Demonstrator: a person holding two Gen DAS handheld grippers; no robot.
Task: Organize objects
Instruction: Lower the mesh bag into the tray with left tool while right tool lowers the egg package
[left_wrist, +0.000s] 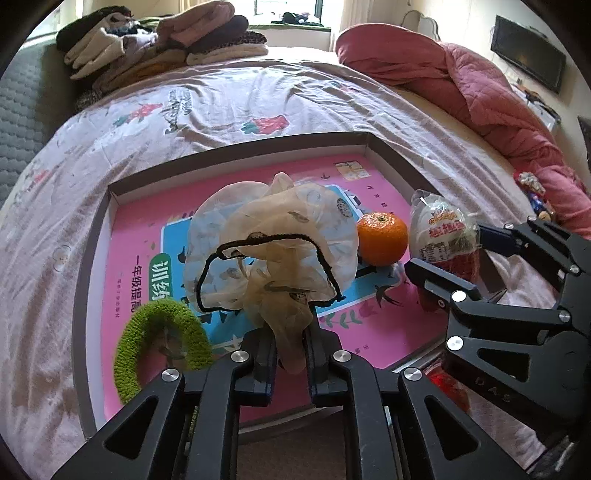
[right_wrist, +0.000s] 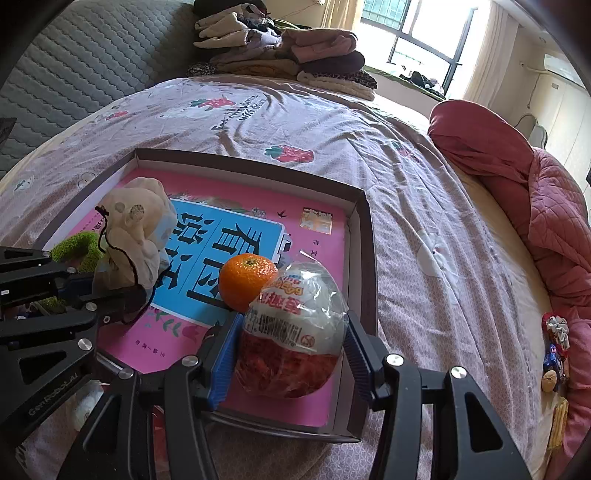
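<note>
Tongs, left (left_wrist: 290, 345): pinching a sheer scarf (left_wrist: 273, 251), lower centre. Tongs, right (right_wrist: 291, 354): clamped on a wrapped egg (right_wrist: 295, 325) beside an orange (right_wrist: 245, 282), in the tray (right_wrist: 364, 258).

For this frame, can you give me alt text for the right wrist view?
The right gripper holds a red-and-white plastic-wrapped egg-shaped snack over a shallow grey box on a bed, beside a round orange tangerine. At left, the left gripper pinches a sheer cream fabric scrunchie.

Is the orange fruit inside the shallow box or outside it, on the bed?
Inside. The orange fruit sits on the pink printed floor of the shallow box, within its raised grey walls, beside the wrapped snack egg.
</note>
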